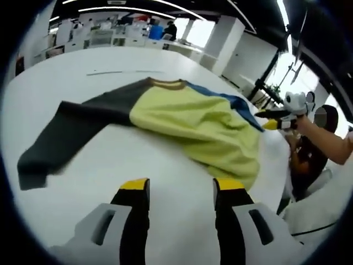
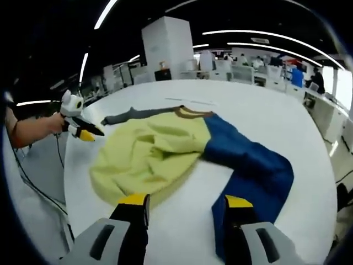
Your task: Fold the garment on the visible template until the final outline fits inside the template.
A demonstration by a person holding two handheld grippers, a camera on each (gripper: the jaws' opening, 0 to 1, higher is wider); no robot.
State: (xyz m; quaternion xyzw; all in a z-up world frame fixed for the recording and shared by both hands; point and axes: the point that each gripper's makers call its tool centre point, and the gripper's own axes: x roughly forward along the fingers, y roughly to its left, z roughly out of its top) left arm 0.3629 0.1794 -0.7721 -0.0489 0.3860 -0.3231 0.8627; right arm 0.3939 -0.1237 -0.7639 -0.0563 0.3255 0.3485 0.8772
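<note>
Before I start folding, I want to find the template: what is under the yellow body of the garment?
Under the garment only the white table shows around its edges. Thin lines on the table beyond the collar may be template marks; anything beneath the bunched yellow fabric is covered.

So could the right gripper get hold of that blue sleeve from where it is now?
Probably yes. In the right gripper view the right gripper is open, and the blue sleeve lies flat on the white table, its end running past the right-hand jaw. Nothing stands between them, and the left gripper is off at the shirt's far side.
</note>
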